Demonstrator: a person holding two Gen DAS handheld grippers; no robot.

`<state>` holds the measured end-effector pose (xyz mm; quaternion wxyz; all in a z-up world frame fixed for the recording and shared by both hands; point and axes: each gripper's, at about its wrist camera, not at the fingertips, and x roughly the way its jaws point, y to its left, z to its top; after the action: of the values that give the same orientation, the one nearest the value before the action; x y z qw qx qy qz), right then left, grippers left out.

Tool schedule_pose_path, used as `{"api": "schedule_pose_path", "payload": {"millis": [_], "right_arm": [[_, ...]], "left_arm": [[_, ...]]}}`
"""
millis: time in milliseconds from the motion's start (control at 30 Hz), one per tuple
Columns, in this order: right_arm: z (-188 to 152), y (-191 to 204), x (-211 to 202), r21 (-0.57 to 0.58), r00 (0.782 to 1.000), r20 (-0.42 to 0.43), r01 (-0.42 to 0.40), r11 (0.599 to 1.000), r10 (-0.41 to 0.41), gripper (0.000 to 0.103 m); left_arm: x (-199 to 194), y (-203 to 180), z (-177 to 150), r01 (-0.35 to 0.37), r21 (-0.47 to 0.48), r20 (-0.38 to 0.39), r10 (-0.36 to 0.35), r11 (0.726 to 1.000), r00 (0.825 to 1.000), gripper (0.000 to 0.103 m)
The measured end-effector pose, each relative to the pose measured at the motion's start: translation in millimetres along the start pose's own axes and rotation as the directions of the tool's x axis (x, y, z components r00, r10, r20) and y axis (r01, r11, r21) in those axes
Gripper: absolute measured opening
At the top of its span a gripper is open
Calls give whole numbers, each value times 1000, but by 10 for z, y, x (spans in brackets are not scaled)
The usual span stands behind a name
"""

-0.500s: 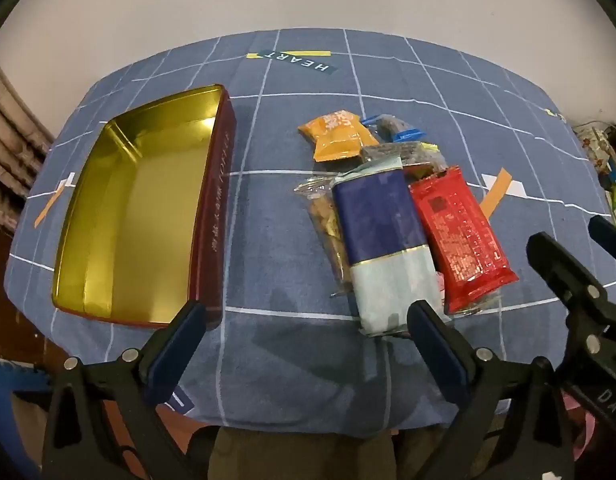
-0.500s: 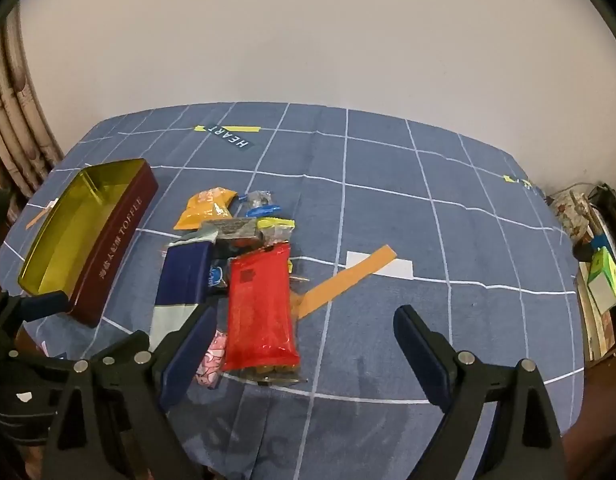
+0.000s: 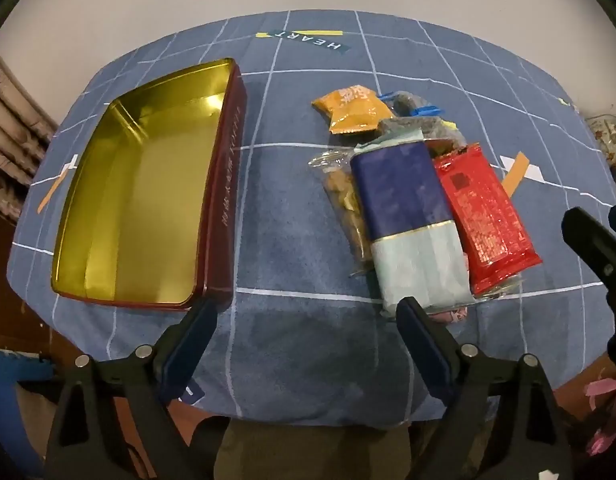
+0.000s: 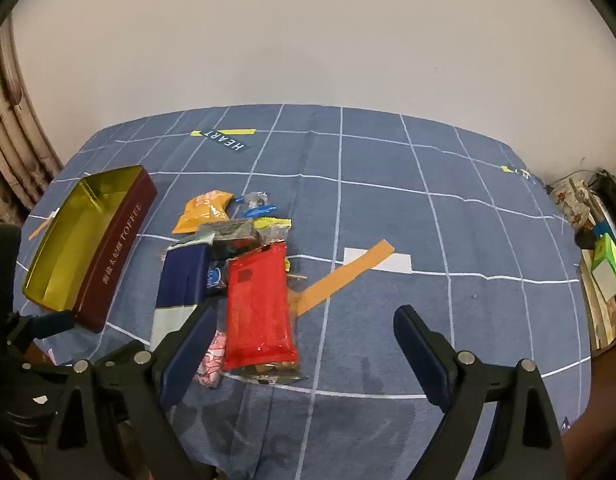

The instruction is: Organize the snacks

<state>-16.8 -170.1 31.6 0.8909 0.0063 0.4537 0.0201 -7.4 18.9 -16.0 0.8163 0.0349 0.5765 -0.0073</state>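
**On the blue checked cloth: sorting not yet begun**

On the tablecloth [image 3: 292, 240], the toffee tin [image 3: 224, 184] stands bare inside, no snack yet placed in it. All packets lie in one heap to its right, well apart from it: the navy-and-mint pack [image 3: 408, 216], red packet [image 3: 484, 216], orange pouch [image 3: 352, 114] and smaller wrapped items. Left gripper [image 3: 308, 344] and right gripper [image 4: 304, 348] both hang above the table's near edge, jaws spread wide, carrying nothing. Judgement: the whole task remains.
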Motion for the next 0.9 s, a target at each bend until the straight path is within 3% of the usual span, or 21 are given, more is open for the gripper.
{"api": "schedule_pose_path", "payload": {"millis": [233, 367, 900], "right_arm": [[3, -23, 36, 15, 1000, -8, -10, 1000, 10, 93], [-5, -40, 92, 25, 1000, -20, -20, 999, 20, 93], [9, 13, 248, 5, 998, -50, -29, 1000, 29, 93]], "left_arm": [[1, -4, -18, 24, -8, 42, -24, 1000, 999, 89], [19, -69, 2, 30, 11, 28, -30, 999, 999, 89], [45, -112, 71, -35, 45, 58, 33, 998, 998, 89]]}}
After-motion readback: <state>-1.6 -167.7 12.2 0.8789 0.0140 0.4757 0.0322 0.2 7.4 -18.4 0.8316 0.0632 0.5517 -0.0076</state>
